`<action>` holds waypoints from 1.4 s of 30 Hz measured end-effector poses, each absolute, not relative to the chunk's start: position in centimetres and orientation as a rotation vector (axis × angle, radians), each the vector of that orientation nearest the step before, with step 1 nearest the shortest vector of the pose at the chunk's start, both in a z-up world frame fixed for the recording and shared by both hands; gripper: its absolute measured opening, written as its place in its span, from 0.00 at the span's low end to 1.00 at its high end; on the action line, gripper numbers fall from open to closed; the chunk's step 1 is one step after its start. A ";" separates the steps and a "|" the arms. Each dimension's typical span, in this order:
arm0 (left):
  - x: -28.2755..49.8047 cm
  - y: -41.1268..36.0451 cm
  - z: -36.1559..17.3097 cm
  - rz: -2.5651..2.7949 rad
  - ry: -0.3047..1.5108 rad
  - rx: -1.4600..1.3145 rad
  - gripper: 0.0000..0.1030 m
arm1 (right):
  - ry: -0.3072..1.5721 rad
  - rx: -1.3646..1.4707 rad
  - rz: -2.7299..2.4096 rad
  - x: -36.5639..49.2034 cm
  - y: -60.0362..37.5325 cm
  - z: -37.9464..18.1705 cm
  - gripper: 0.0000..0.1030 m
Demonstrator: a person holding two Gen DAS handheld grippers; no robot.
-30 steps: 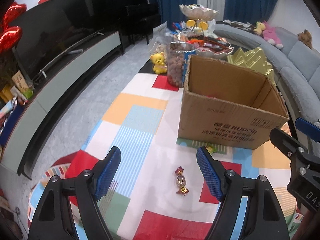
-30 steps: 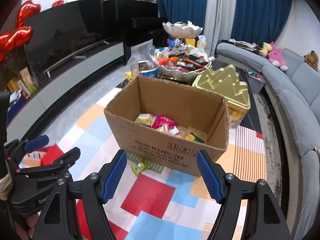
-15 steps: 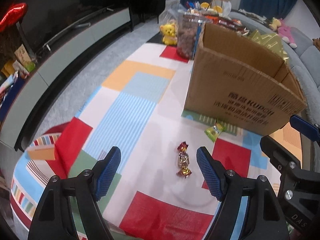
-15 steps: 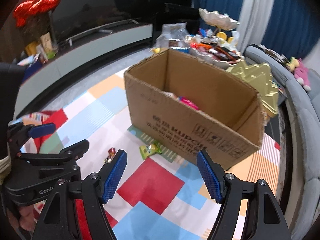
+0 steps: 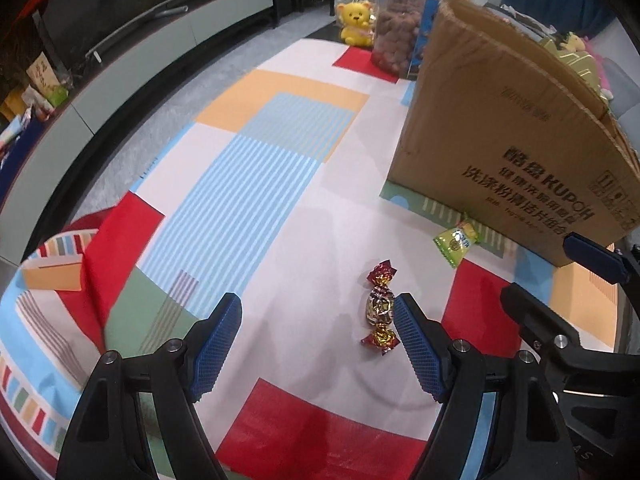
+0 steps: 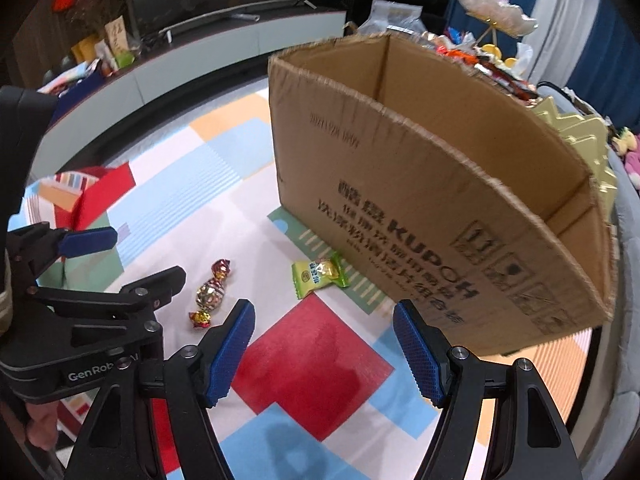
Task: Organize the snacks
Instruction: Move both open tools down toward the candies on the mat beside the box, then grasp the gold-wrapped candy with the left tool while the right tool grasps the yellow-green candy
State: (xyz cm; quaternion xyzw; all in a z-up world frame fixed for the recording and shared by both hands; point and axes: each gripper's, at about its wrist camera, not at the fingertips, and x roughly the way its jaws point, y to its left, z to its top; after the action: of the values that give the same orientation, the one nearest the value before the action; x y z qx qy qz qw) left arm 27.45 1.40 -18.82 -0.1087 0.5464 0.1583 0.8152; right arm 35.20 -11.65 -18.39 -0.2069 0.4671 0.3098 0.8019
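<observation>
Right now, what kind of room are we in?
Probably a living room at home. A long TV cabinet runs along the wall, blue curtains hang behind, and a grey sofa sits to the side, beside a patchwork cloth with sweets.

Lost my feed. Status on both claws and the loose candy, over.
Left claw open, empty, over foil candy. Right claw open, empty, near green packet. Both sweets outside box. Nothing in the way.
</observation>
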 end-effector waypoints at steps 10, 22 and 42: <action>28.1 1.9 -21.5 0.329 1.227 -0.284 0.75 | 1.030 -0.524 0.753 36.5 -10.9 -21.5 0.71; 28.8 1.7 -21.6 0.277 1.215 -0.299 0.75 | 1.012 -0.579 0.851 36.6 -9.0 -23.4 0.70; 30.1 2.4 -23.3 0.243 1.252 -0.288 0.65 | 0.979 -0.555 0.856 37.1 -8.1 -25.5 0.65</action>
State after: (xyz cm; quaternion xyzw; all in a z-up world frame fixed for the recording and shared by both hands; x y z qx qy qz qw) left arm 30.07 2.43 -23.26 -0.1337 0.5825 0.1129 0.7937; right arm 37.13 -8.13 -25.46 -0.2549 0.4496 0.3932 0.7605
